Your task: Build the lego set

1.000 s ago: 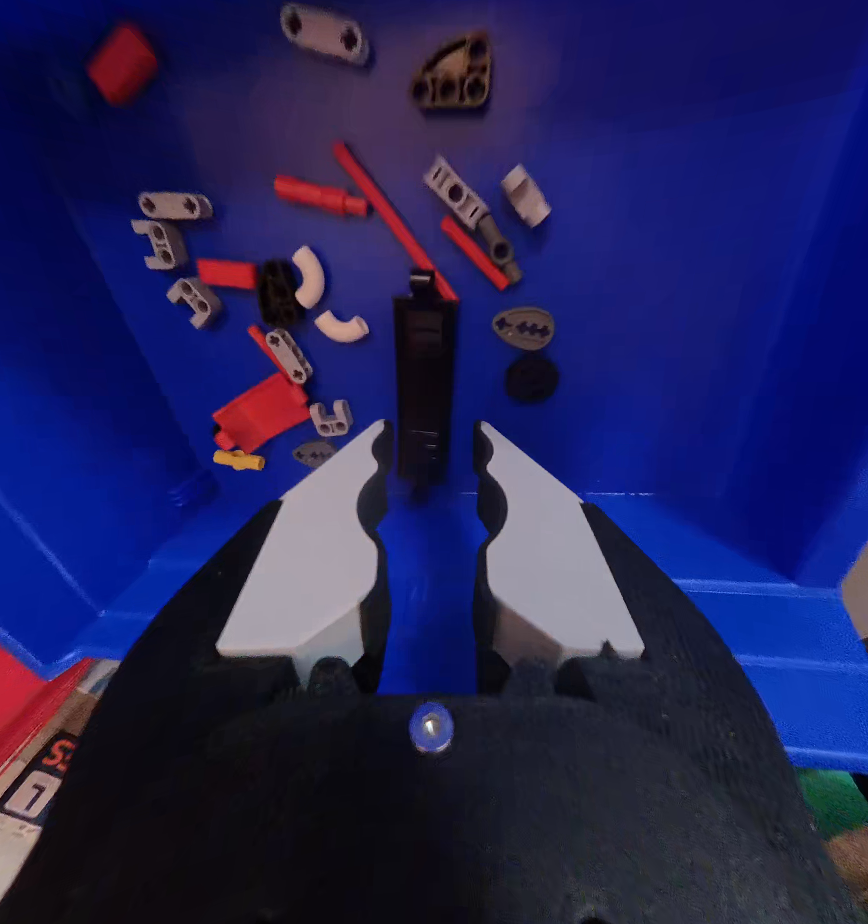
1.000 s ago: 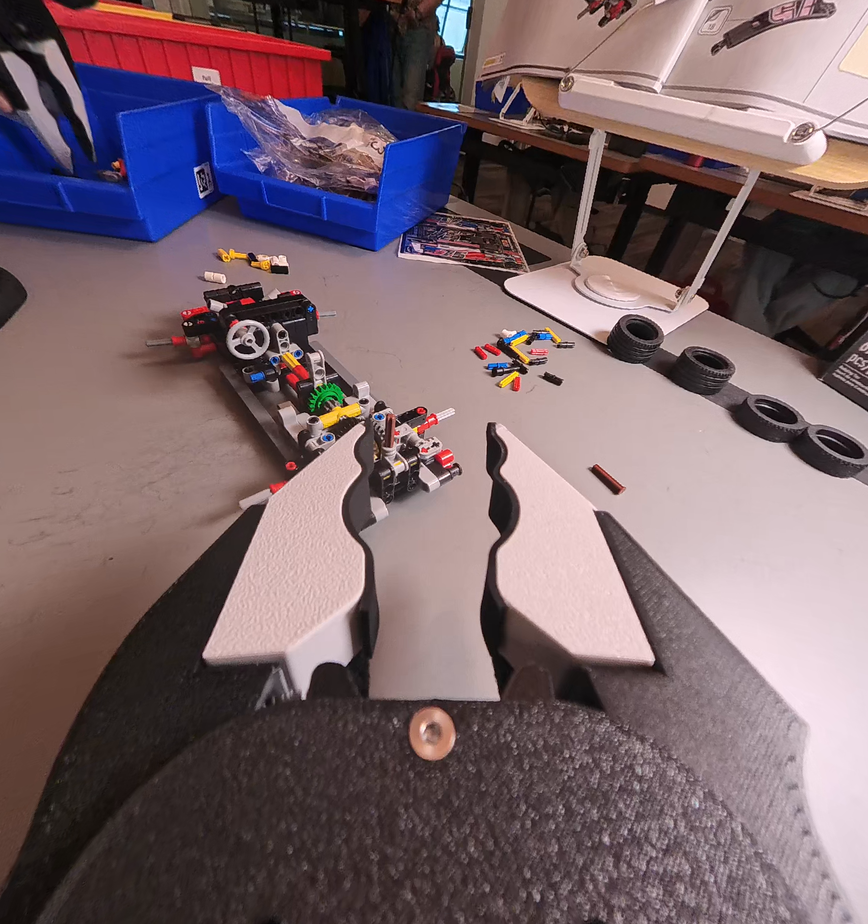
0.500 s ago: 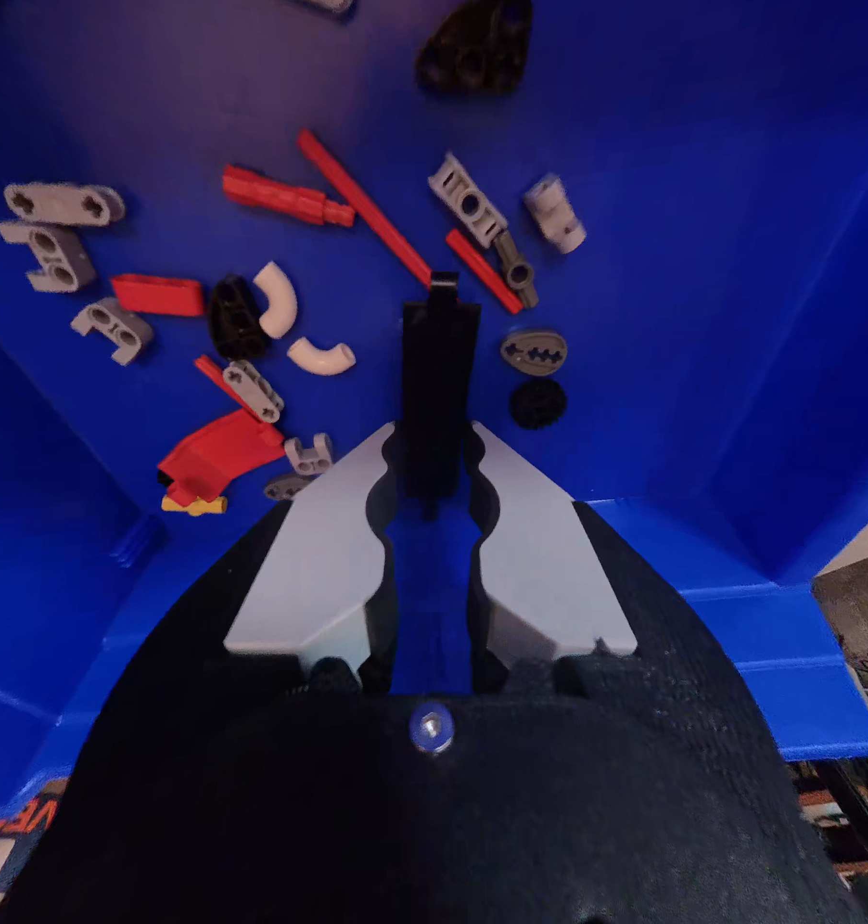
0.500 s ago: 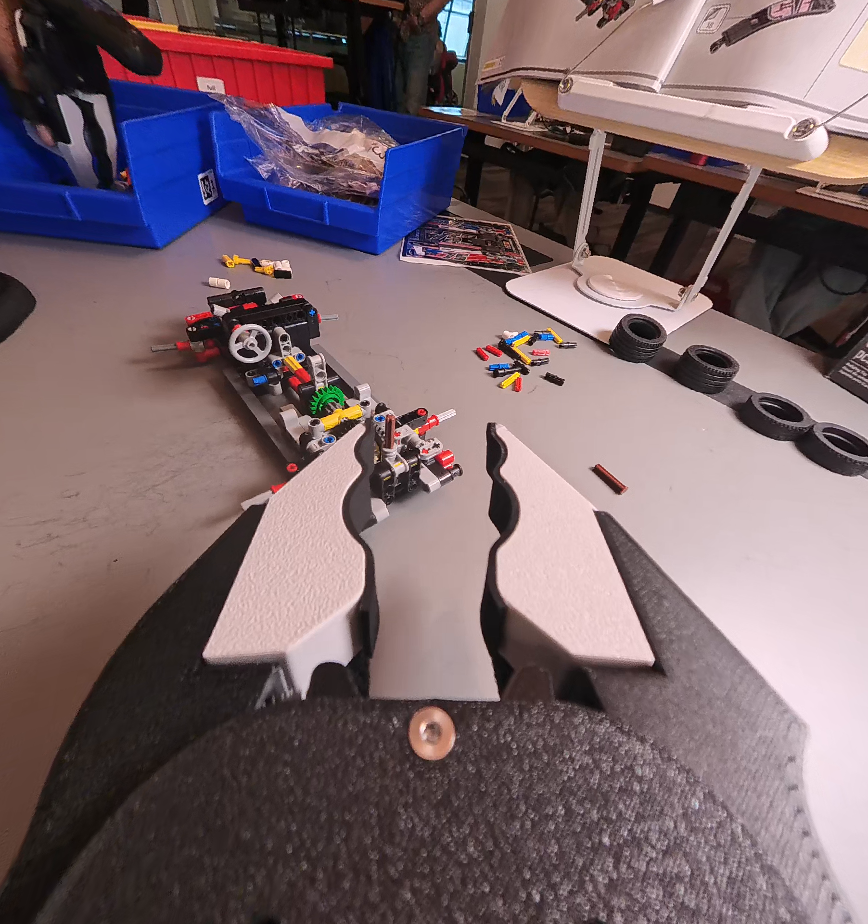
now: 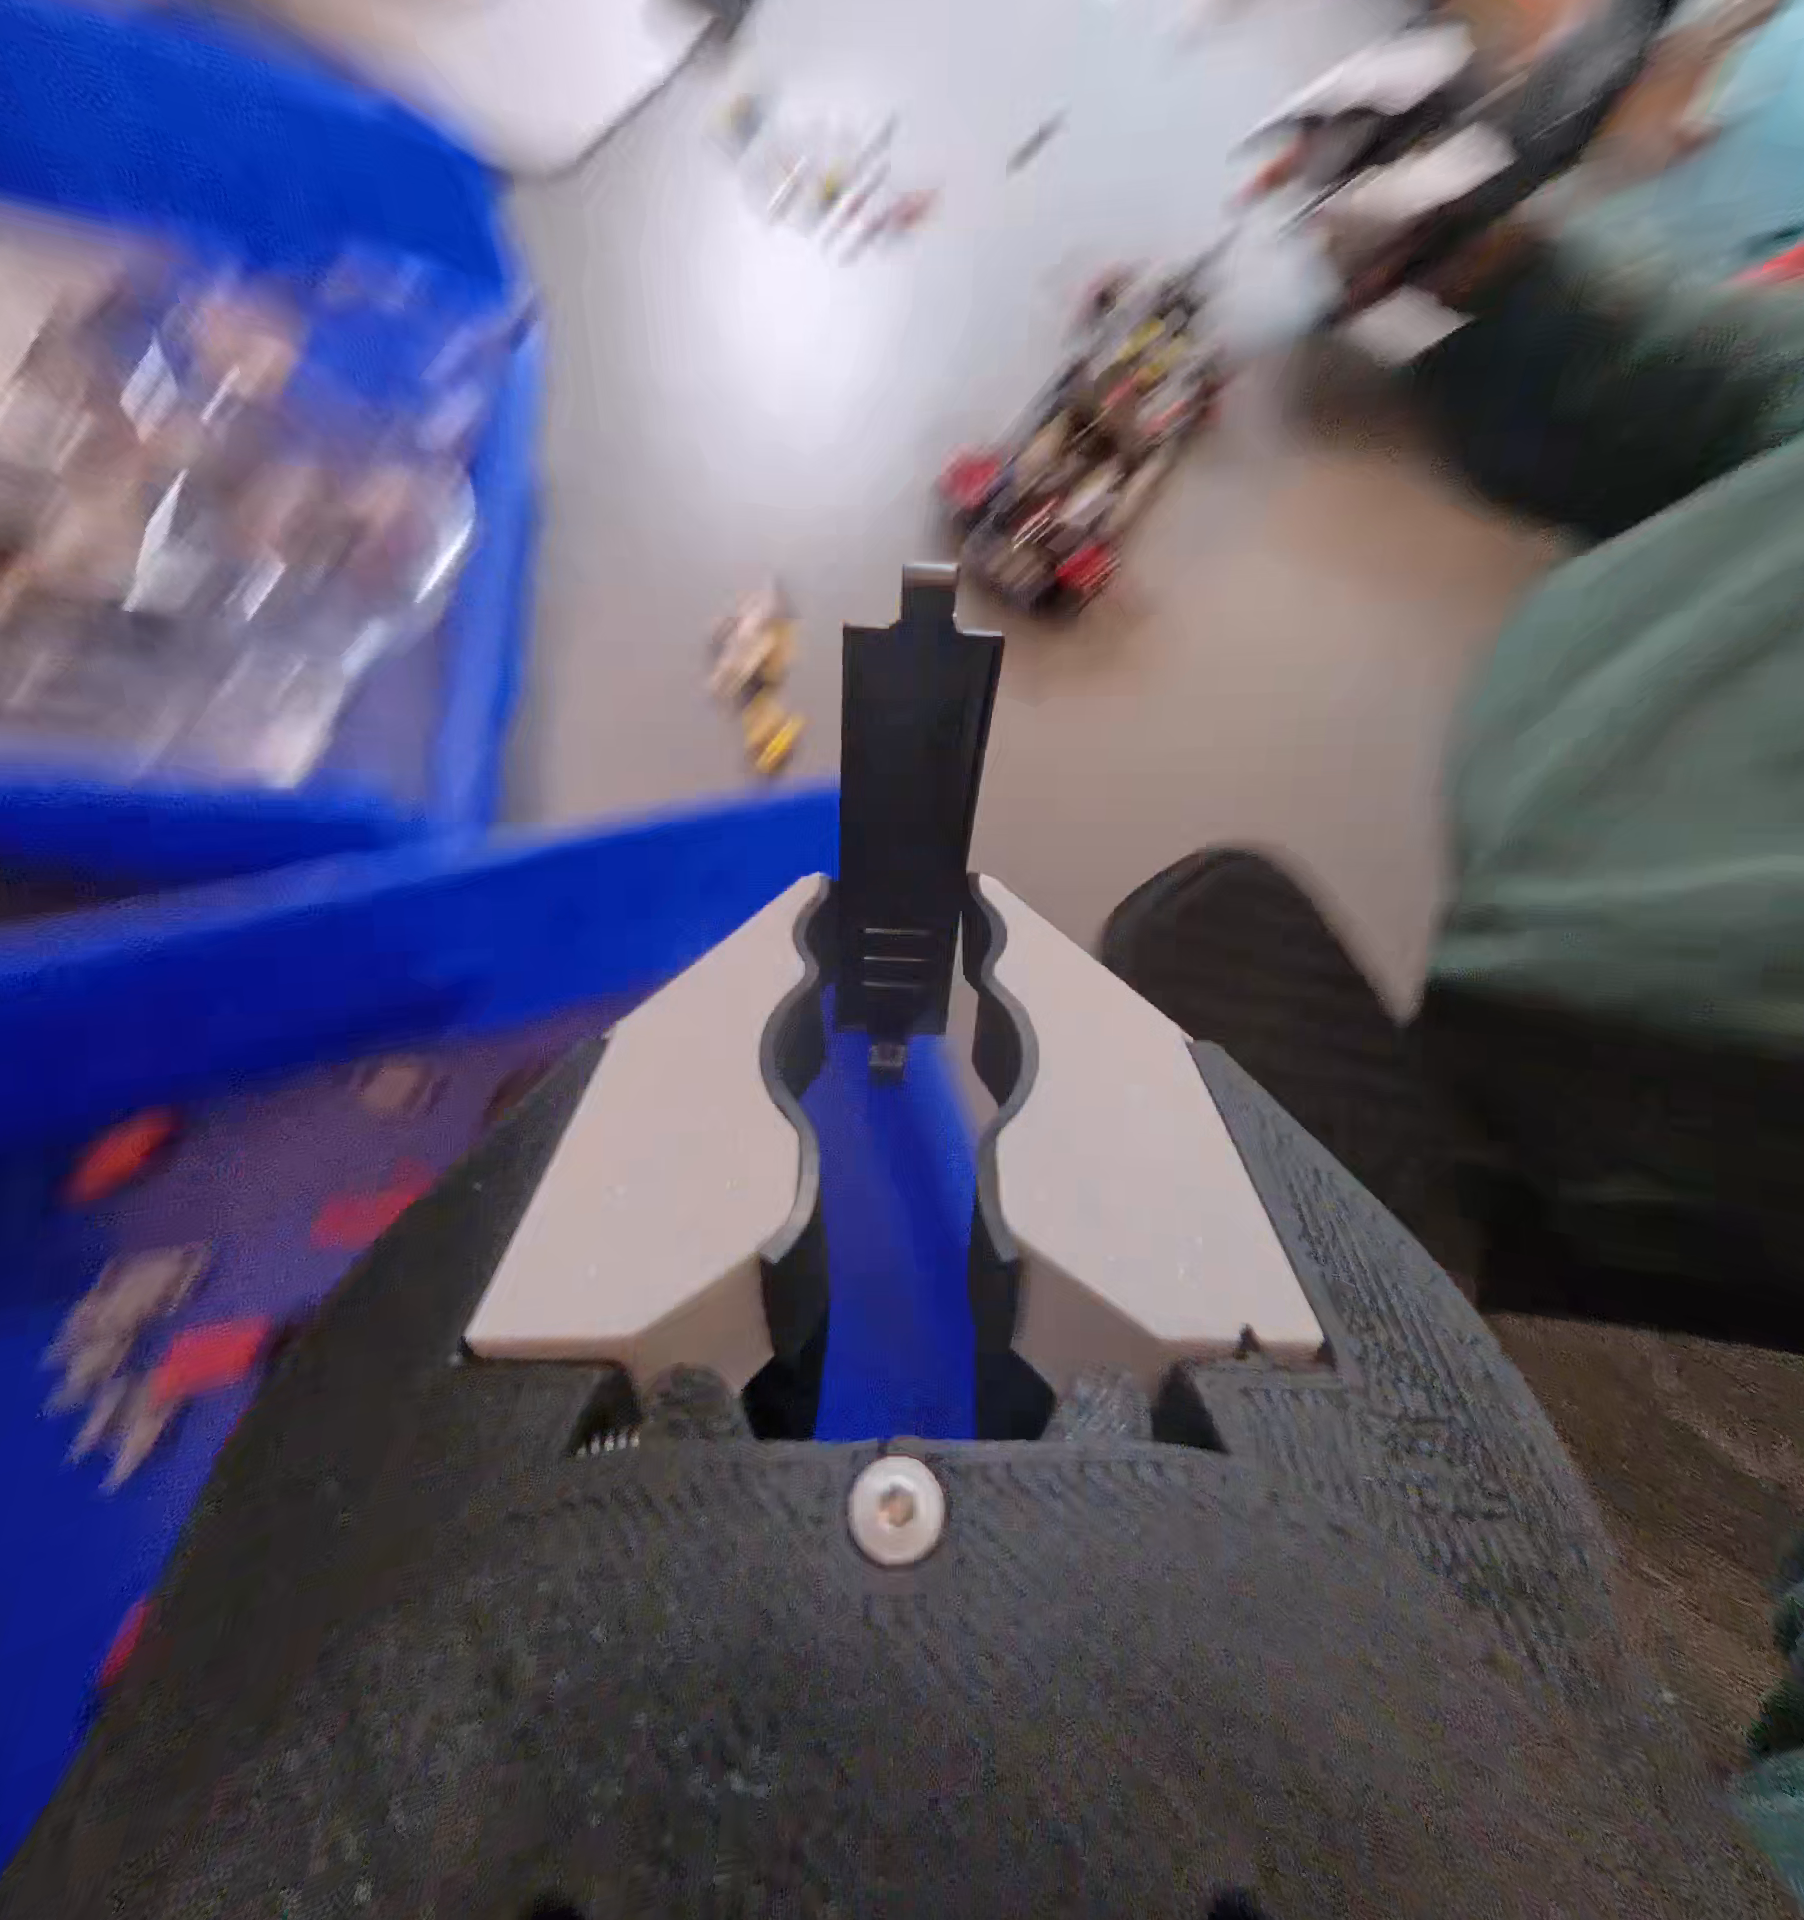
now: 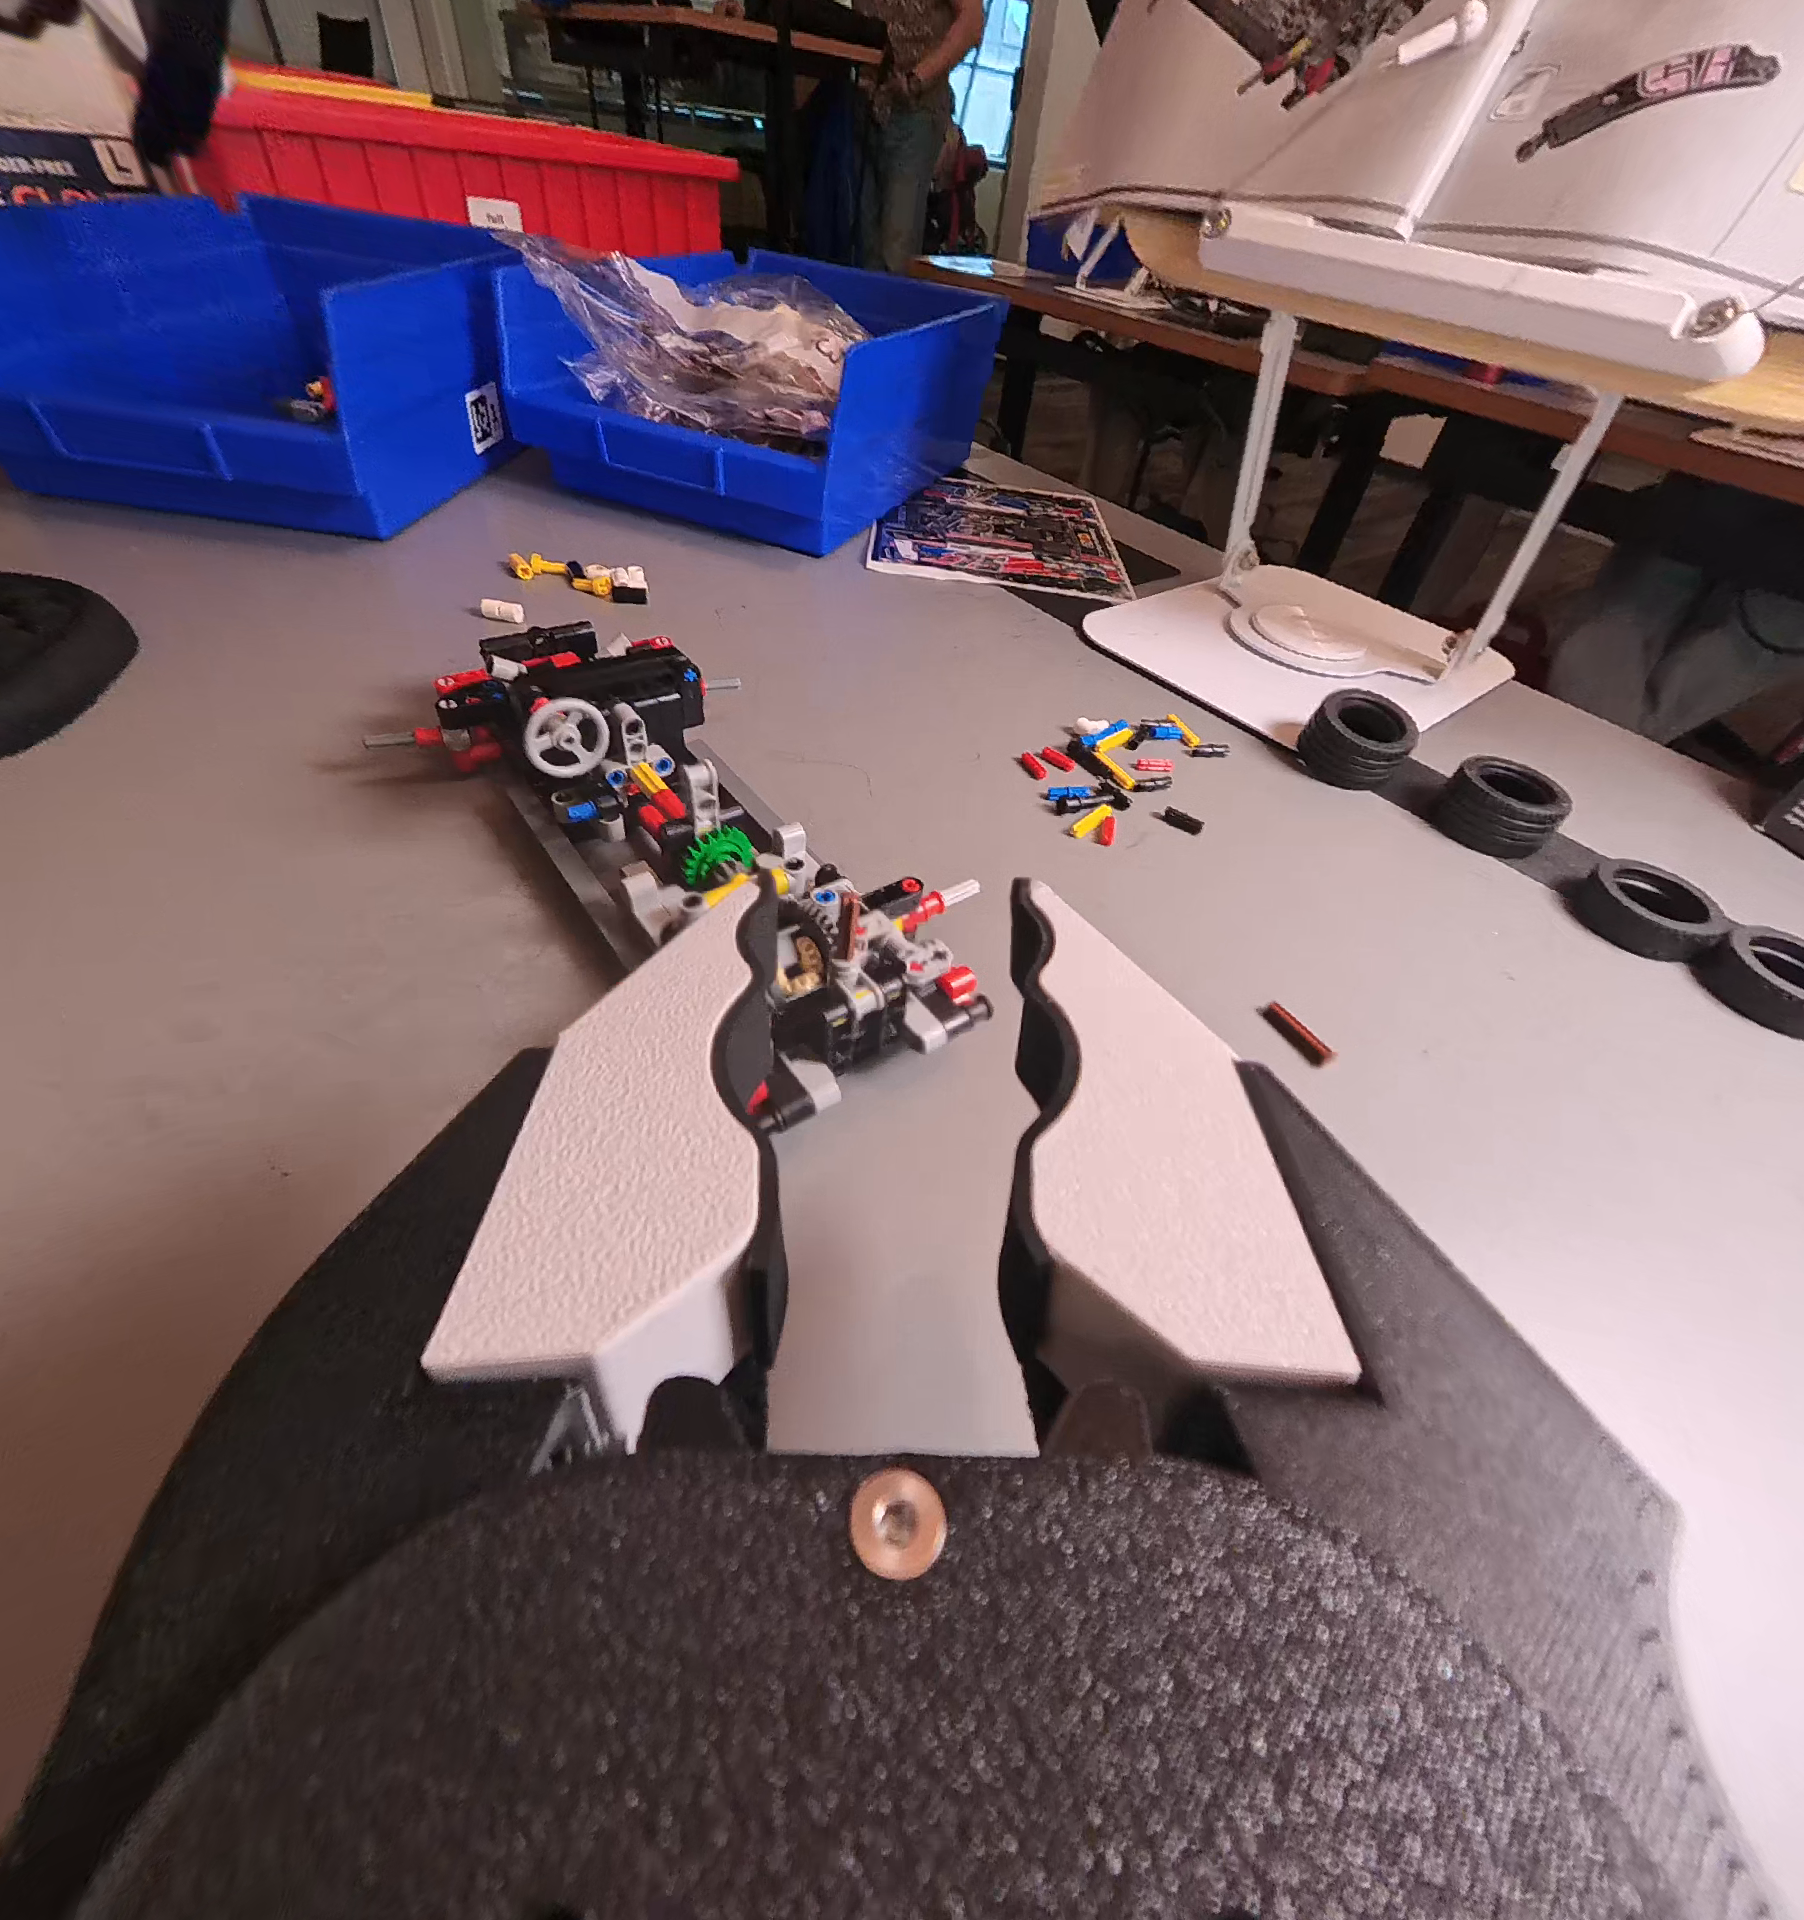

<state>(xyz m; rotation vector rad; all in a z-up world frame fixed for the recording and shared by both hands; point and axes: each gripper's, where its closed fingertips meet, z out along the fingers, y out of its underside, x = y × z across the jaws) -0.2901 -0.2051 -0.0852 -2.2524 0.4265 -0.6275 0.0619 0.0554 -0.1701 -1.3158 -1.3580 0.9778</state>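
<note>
My left gripper [image 5: 900, 909] is shut on a long black lego panel [image 5: 913, 774] and holds it upright above the rim of the blue parts bin [image 5: 358, 935]. The left wrist view is blurred by motion. The part-built lego car chassis [image 6: 669, 810] lies on the grey table; it shows blurred in the left wrist view [image 5: 1085, 457]. My right gripper [image 6: 887, 904] is open and empty, low over the table at the chassis's near end.
Two blue bins [image 6: 202, 364] [image 6: 752, 405], the second with plastic bags, stand at the back left before a red bin [image 6: 482, 187]. Small loose pins [image 6: 1116, 769], several black tyres [image 6: 1500, 805], a brown pin [image 6: 1298, 1032], a booklet stand [image 6: 1293, 644] and a sticker sheet [image 6: 1002, 540] lie right. My hands' fingertips stand some 45 cm from each other.
My left gripper closed on the black panel in the bin, lifted it out and swung toward the table. My right gripper stayed open and barely moved.
</note>
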